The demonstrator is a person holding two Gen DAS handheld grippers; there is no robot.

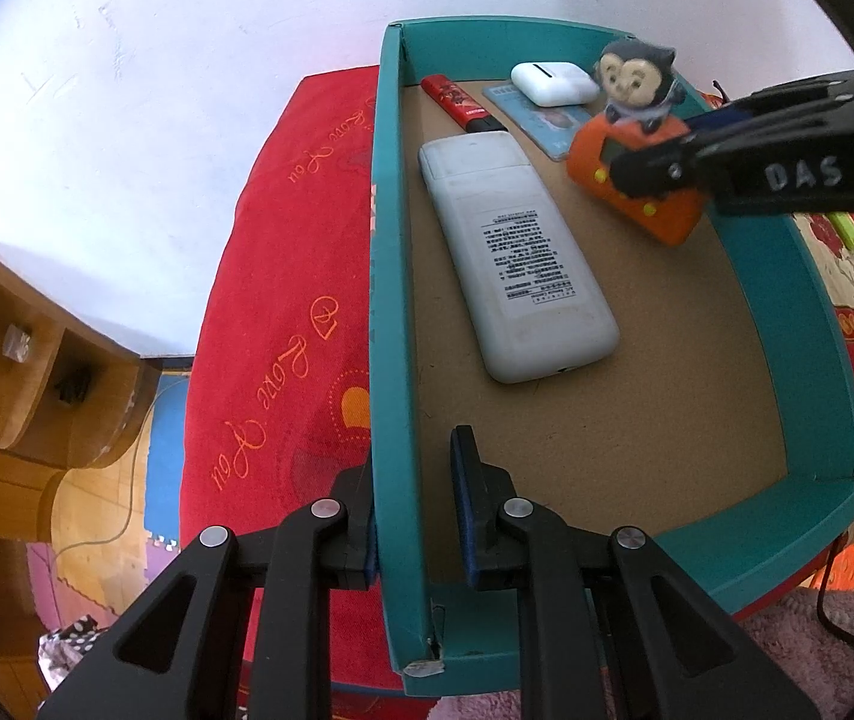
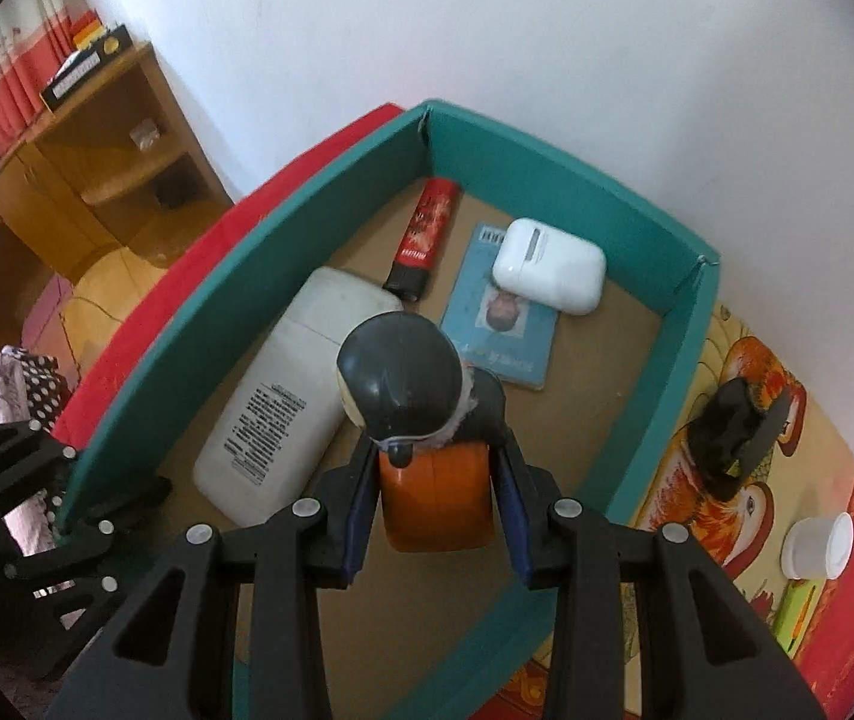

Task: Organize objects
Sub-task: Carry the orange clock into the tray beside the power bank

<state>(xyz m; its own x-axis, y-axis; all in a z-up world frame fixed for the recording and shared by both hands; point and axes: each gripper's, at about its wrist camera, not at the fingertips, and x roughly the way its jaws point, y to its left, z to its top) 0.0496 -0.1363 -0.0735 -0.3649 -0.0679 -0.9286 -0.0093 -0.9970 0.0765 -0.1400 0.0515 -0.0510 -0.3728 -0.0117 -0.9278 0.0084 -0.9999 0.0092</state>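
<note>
Both tools are clamped. Left tool (image 1: 415, 516) grips the near left wall of the teal box (image 1: 388, 300), one blue pad outside the wall and one inside, pressed flat against it. Right tool (image 2: 436, 516) is closed on the orange toy (image 2: 436, 495), its pads squeezing the orange body from both sides; the toy's dark-haired figure head sits above the fingers. In the left wrist view this toy hangs over the far right part of the box, beside the right wall, and whether it touches the floor of the box cannot be told.

On the brown floor of the box lies a white remote (image 1: 517, 258), face down with its printed label up, running lengthways near the left wall. Beyond its far end lies a red lighter (image 1: 457, 102), close to the far left corner. To the right of the lighter a blue card (image 2: 502, 312) lies flat, and a white earbud case (image 2: 550, 264) rests on the card's far end.

The box sits on a red bedspread (image 1: 283, 300) with orange script. Right of the box, on the patterned cover, lie a black object (image 2: 730, 426) and a small white cup (image 2: 820, 546) on its side. A wooden shelf unit (image 2: 97, 162) stands by the white wall to the left.
</note>
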